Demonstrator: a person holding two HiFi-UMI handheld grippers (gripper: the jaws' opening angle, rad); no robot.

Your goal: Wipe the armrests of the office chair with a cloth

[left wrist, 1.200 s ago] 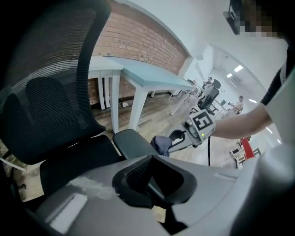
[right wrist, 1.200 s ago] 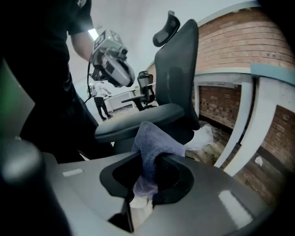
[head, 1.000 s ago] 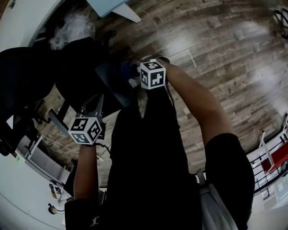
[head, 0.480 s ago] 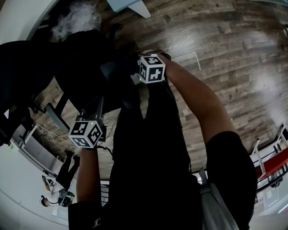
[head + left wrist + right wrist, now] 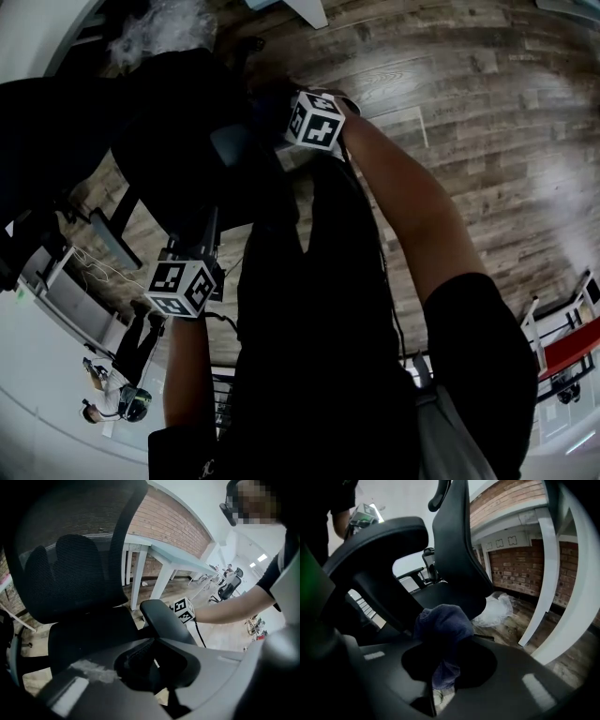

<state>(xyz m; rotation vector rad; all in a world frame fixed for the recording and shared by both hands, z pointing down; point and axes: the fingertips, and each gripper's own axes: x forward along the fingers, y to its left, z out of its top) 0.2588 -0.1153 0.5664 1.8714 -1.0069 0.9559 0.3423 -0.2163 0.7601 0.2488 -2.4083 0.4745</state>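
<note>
Cloth: blue, nubbly fabric bunched into a soft lump, close under the armrest; whether they touch is unclear.
Right gripper: jaws clamped on the cloth, a loose end hanging below them.
Left gripper: jaws drawn together with nothing between them; one ribbed dark pad shows.
Armrest: smooth black pad, long with rounded ends, on a slanted post.
Chair back: black mesh, broad and curved.
Floor: grey-brown wood planks.
Wall: red brick, behind white desk legs.
</note>
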